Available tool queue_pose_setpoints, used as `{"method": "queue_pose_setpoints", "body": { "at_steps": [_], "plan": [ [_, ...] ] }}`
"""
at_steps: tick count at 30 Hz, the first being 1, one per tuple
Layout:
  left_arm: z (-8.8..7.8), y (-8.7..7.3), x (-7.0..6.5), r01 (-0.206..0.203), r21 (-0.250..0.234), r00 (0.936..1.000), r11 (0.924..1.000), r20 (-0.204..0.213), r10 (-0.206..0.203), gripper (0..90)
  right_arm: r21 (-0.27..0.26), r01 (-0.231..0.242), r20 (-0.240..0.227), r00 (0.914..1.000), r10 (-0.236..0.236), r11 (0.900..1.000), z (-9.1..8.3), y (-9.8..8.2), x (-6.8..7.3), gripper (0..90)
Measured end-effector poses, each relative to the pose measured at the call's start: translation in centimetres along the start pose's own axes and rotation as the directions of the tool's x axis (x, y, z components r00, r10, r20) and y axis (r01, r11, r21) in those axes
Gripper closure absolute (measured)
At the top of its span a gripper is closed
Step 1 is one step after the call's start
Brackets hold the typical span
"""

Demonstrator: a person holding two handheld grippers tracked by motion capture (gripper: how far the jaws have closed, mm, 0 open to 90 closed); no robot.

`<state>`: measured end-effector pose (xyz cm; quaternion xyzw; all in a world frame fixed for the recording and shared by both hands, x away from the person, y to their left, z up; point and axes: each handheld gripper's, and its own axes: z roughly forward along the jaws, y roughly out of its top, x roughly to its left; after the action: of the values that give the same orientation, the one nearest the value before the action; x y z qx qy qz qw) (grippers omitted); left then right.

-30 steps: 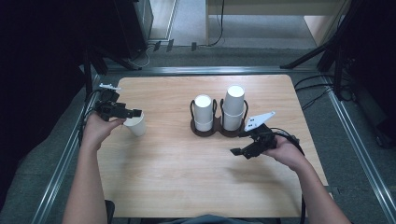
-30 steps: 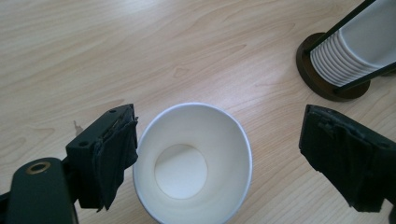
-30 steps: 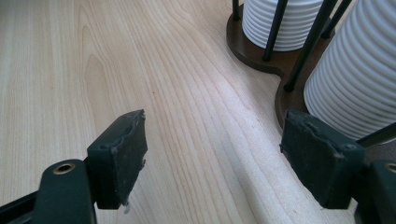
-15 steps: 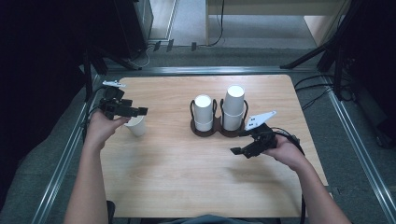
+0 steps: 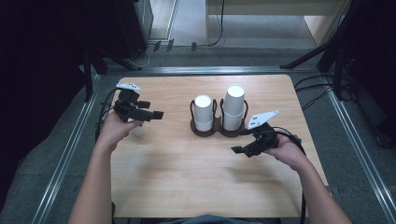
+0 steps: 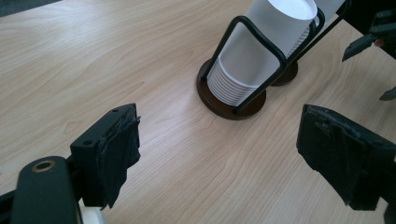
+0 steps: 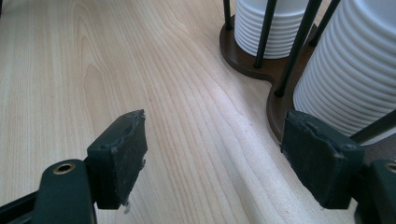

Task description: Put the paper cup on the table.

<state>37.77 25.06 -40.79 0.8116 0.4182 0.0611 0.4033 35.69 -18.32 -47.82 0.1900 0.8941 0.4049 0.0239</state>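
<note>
A dark brown holder (image 5: 219,132) with black wire loops stands mid-table, with a shorter stack of white cups (image 5: 203,112) on its left and a taller stack (image 5: 233,107) on its right. My left gripper (image 5: 153,109) hovers open at the table's left and points toward the holder. A single white cup (image 5: 139,131) sits on the table, mostly hidden under the left hand. In the left gripper view the jaws (image 6: 222,123) are wide apart with nothing between them, and the nearer stack (image 6: 261,51) lies ahead. My right gripper (image 5: 239,141) is open just right of the holder; its right fingertip (image 7: 317,158) is close to the taller stack (image 7: 345,79).
The wooden table (image 5: 187,177) has bare room in front of the holder and between the hands. Metal rails (image 5: 70,149) run along its left and right sides, and cables (image 5: 317,91) lie at the right. The other gripper (image 6: 369,39) shows at the left gripper view's top right.
My left gripper has shifted a little right and toward the person, so the hand now covers most of the single cup. The right gripper has barely moved.
</note>
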Motion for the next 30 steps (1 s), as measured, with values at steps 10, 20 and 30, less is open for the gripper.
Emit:
{"method": "queue_pose_setpoints", "body": {
  "at_steps": [10, 20, 30],
  "plan": [
    [2.3, 0.6, -2.6, -0.086, 0.04, 0.9948, 0.9955, 0.058, 0.084, 13.5, -0.01, -0.015, 0.018, 0.9997, 0.016, 1.0, -0.4, 0.1, -0.1, 23.0],
    [4.4, 1.0, -4.9, -0.136, 0.058, 0.9849, 0.989, 0.115, 0.129, 13.5, -0.015, -0.016, 0.02, 0.9997, 0.016, 1.0, -0.6, 0.1, 0.0, 22.9],
    [5.8, 0.8, -7.0, -0.165, 0.048, 0.9731, 0.9851, 0.171, 0.155, 14.2, -0.02, -0.032, 0.037, 0.9988, 0.032, 0.999, -1.0, 0.1, -0.2, 22.7]
  ]
}}
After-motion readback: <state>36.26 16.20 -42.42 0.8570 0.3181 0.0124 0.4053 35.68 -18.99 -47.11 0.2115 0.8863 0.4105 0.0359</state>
